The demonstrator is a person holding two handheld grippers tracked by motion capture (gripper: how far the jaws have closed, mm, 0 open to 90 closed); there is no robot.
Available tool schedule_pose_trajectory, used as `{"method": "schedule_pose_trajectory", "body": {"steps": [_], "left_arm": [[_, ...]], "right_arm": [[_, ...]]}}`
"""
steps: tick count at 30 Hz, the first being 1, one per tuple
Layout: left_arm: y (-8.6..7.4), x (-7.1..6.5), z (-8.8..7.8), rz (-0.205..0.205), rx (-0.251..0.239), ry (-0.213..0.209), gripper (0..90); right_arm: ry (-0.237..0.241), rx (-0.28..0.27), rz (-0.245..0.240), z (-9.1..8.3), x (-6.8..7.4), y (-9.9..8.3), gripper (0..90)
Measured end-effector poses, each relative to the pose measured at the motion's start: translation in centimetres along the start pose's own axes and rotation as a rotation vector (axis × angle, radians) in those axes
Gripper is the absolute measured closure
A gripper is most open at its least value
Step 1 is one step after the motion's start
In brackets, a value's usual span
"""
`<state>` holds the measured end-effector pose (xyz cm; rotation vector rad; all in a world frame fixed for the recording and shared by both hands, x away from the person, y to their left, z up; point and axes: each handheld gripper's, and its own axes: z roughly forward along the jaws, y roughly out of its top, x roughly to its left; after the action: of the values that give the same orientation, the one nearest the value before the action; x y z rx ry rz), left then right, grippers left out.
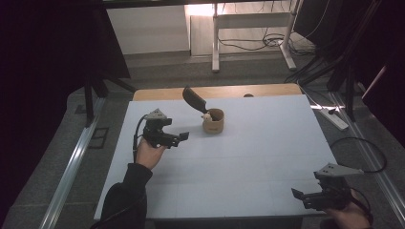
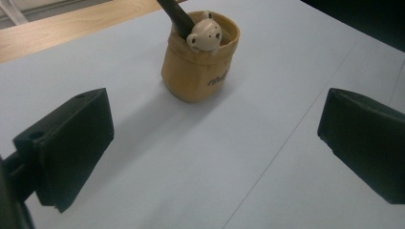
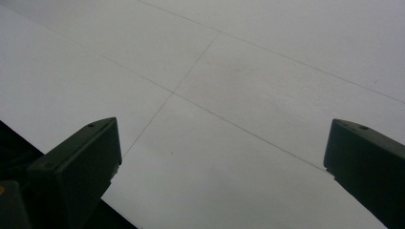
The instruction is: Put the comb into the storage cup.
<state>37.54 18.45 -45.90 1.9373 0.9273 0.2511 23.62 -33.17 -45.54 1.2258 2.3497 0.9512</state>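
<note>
A small tan cup [image 1: 213, 122] [image 2: 200, 67] stands on the white table [image 1: 248, 157], toward its far middle. A little white bear figure [image 2: 205, 36] peeks over its rim, and a dark handled utensil [image 1: 195, 100] [image 2: 175, 15] leans out of it to the upper left. My left gripper [image 1: 180, 138] [image 2: 215, 157] is open, a short way left of the cup and pointing at it, with nothing between its jaws. My right gripper [image 1: 300, 196] [image 3: 219, 171] is open near the table's front right corner, over bare tabletop.
A strip of wooden tabletop [image 1: 215, 91] shows beyond the white sheet's far edge. On the floor behind stand desk legs [image 1: 216, 43] with loose cables [image 1: 258, 43], and a power strip [image 1: 334, 118] lies at the right. Dark stands [image 1: 90, 95] rise at the left.
</note>
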Motion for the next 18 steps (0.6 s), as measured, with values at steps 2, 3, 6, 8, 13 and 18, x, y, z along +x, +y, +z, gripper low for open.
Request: {"method": "schedule_pose_trajectory", "body": {"steps": [2,3,6,8,13,18], "left_arm": [[-0.1,-0.2,-0.1,0.003,0.001,-0.004,0.0],[-0.1,-0.3,-0.2,0.0,0.004,-0.005,0.0],[-0.2,-0.5,-0.3,-0.004,0.011,-0.014,0.0],[-0.3,-0.7,-0.4,-0.002,0.015,-0.014,0.0],[-0.7,-1.1,-0.6,0.006,0.02,-0.007,0.0],[-1.0,-1.6,-1.0,0.005,0.012,-0.005,0.0]], "right_arm": [[0.0,0.001,-0.001,0.0,0.0,0.0,0.0],[0.0,0.003,-0.002,0.0,0.0,0.0,0.0],[0.001,0.004,-0.002,0.0,0.0,0.0,0.0],[0.001,0.004,-0.001,0.0,0.0,0.0,0.0],[0.002,0.005,-0.004,0.1,0.0,0.0,0.0],[0.004,0.006,-0.004,0.1,0.0,0.0,0.0]]}}
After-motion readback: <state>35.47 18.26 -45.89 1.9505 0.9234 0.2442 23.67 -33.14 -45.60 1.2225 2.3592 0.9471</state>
